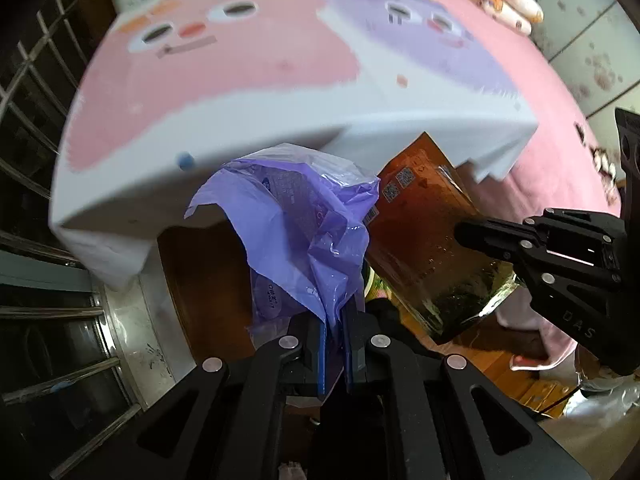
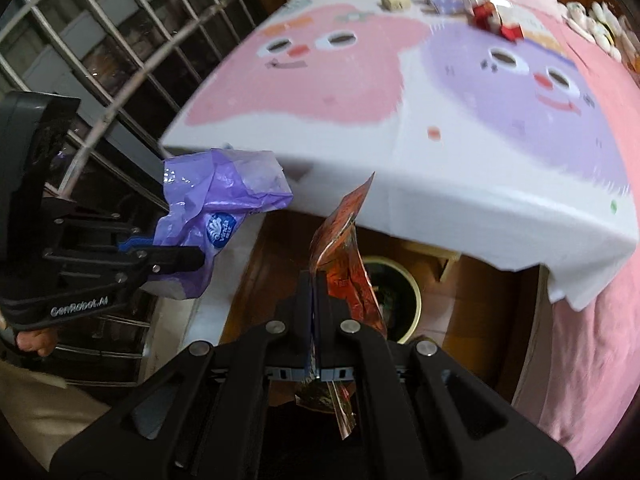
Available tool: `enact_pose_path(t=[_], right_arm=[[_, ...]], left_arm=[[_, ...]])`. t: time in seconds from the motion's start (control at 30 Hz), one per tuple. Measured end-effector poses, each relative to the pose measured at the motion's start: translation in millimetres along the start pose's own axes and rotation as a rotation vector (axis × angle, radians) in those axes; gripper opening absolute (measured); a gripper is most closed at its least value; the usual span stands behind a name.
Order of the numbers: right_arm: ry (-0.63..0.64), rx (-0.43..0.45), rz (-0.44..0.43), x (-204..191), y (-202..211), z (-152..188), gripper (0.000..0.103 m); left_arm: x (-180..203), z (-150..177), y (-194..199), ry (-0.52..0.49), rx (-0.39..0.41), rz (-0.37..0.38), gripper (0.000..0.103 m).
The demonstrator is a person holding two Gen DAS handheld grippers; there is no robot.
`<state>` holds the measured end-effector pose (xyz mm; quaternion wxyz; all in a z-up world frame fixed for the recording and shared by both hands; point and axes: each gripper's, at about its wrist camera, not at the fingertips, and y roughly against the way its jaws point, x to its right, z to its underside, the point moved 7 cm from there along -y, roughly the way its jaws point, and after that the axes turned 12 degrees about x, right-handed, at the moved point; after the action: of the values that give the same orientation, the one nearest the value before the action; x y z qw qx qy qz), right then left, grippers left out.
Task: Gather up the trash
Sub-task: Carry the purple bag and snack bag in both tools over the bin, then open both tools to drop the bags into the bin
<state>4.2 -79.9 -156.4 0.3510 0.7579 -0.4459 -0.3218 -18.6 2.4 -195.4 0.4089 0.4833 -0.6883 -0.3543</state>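
Observation:
In the left wrist view my left gripper (image 1: 336, 320) is shut on a crumpled purple plastic wrapper (image 1: 304, 216), which sticks up past the fingertips. To its right, my right gripper (image 1: 472, 236) pinches an orange foil wrapper (image 1: 424, 232). The right wrist view shows that right gripper (image 2: 316, 280) shut on the orange foil wrapper (image 2: 340, 248), edge-on between its pads. At the left of that view, the left gripper (image 2: 196, 258) holds the purple wrapper (image 2: 224, 200). Both grippers point steeply down beside the table edge. A round bin with a cream rim (image 2: 412, 292) stands on the floor below the orange wrapper.
A table under a pink, purple and white cartoon cloth (image 2: 440, 184) fills the upper half. Red packets (image 2: 492, 16) and a beige block (image 2: 394, 0) lie at its far end. Window bars (image 2: 100, 40) stand to the left, a pink bedspread (image 2: 580, 340) to the right.

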Motion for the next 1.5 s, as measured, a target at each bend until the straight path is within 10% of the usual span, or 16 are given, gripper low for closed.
enact_pose_path(t=[0.73, 0.83, 1.0, 1.1, 1.17, 1.5], right_arm=[[-0.233, -0.133, 0.133, 135.3, -266.8, 179.4, 0.0], [-0.269, -0.141, 0.115, 149.0, -296.7, 191.8, 0.0], [-0.272, -0.157, 0.098, 161.7, -328.8, 208.4, 0.0], [-0.27, -0.158, 0.092, 167.0, -337.9, 209.7, 0.018], [-0.28, -0.155, 0.084, 169.3, -340.1, 208.9, 0.053], [-0.275, -0.129, 0.108, 169.1, -289.4, 179.8, 0.054]], left_arm=[[-19.4, 95.7, -303.4, -0.008, -0.178, 0.041, 0.008], [-27.1, 104.0, -331.7, -0.003, -0.187, 0.019, 0.021], [-30.1, 109.7, -371.1, 0.01, -0.185, -0.036, 0.077], [-37.4, 107.6, -377.1, 0.018, -0.17, -0.057, 0.078], [-39.8, 105.3, -377.7, 0.023, -0.153, -0.073, 0.083], [-43.0, 78.6, -308.6, 0.106, -0.065, -0.134, 0.084]])
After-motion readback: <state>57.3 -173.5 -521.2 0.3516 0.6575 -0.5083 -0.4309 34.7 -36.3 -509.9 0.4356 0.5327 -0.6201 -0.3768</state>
